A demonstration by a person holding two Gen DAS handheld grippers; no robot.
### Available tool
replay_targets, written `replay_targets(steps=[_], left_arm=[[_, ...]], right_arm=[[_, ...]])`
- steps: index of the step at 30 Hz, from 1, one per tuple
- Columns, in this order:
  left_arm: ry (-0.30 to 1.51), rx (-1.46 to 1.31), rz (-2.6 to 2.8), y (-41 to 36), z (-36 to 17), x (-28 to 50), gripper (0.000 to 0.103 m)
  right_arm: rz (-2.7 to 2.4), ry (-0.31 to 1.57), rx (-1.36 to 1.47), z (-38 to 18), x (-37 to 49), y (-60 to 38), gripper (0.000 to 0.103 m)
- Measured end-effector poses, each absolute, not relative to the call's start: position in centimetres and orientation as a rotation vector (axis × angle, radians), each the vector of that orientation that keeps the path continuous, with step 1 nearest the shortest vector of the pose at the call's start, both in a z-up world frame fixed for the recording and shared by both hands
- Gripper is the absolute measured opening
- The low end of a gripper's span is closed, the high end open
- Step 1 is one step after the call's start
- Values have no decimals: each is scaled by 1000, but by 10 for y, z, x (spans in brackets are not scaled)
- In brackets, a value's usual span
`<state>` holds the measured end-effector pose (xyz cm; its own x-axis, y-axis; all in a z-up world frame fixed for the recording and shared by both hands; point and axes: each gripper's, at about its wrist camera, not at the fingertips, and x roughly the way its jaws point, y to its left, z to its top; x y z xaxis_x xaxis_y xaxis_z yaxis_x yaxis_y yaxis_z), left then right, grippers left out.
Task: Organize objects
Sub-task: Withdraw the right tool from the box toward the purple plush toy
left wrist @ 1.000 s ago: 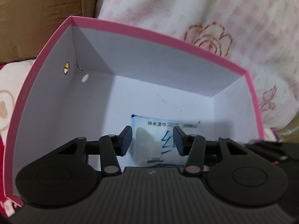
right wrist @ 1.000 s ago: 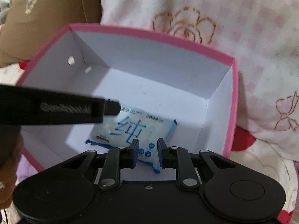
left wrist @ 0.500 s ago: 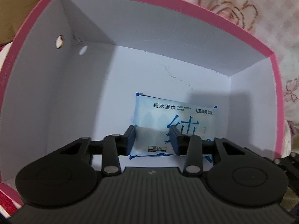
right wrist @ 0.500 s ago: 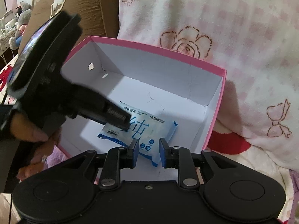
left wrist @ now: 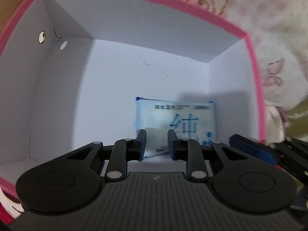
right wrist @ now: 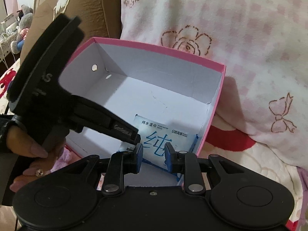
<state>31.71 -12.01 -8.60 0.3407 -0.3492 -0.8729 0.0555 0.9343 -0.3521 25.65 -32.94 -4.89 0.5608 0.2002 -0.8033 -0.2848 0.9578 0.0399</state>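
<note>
Lying flat in the lower right of the pink box (right wrist: 215,104), the wipes pack (right wrist: 165,132) was already stored, so the left gripper (left wrist: 156,142) and right gripper (right wrist: 153,156) hung above it, both jaws drawn together, pinching nothing.

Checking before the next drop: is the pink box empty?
No, a wet wipes pack lies on the floor of the pink box.

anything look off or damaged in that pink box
Nothing serious. The wet wipe pack lies flat near the pink box's right wall. Only faint scuff marks on the floor and a small tear at the back left corner.
</note>
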Motion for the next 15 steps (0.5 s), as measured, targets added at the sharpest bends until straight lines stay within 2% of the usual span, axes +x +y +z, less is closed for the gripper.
replay_targets(steps=[13,15], left_arm=[[1068,-218,-339,-92,10,259,24],[1057,-207,-345,-85,25,247,27]], right_arm=[[338,877,-119,-5,214,-316,44],[345,863,-133,1,205,-312,53]])
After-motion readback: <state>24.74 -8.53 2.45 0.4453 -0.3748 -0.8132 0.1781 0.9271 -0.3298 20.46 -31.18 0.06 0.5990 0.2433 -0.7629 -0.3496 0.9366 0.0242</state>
